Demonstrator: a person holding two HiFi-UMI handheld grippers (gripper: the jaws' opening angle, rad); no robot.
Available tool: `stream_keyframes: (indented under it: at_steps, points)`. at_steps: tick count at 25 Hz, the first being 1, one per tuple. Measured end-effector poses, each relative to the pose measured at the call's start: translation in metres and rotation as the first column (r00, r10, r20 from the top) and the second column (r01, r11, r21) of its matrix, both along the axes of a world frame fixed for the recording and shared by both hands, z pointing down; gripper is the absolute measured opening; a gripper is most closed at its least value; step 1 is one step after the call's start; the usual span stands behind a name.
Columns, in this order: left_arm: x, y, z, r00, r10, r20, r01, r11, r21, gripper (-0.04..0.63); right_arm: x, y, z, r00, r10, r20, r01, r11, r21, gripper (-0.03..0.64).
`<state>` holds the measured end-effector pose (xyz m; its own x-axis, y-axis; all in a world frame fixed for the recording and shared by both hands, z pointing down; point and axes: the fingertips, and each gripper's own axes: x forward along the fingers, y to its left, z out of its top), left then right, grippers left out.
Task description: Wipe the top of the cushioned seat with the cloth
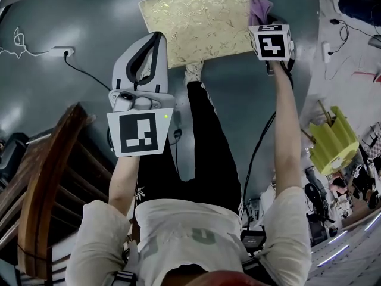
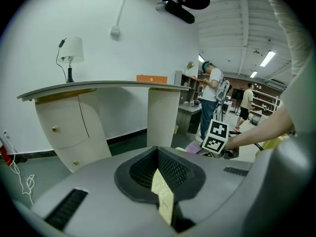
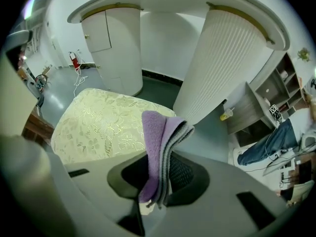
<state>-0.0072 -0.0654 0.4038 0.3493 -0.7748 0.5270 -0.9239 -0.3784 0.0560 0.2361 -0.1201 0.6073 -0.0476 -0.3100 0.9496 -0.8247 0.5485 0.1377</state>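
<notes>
The cushioned seat, cream-gold with a leaf pattern, lies at the top middle of the head view and fills the left of the right gripper view. My right gripper hovers at the seat's right edge, shut on a folded purple and grey cloth that sticks up from its jaws. My left gripper is over the seat's left edge with its jaws together. A thin strip of seat fabric shows in the slit between them. I cannot tell whether it touches the seat.
A white desk's ribbed pedestal and a cabinet stand just behind the seat. A wooden chair is at the left. A power strip with cable lies on the floor. A yellow object sits right. People stand far off.
</notes>
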Motion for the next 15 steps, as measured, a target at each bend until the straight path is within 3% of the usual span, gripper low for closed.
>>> stream_keyframes:
  at_steps: [15]
  points:
    - [0.012,-0.003,0.006,1.000,0.008,-0.023,-0.009,1.000,-0.022,-0.008,0.037,-0.013,0.015,0.993,0.004,-0.120,-0.002,1.000,0.019,0.087]
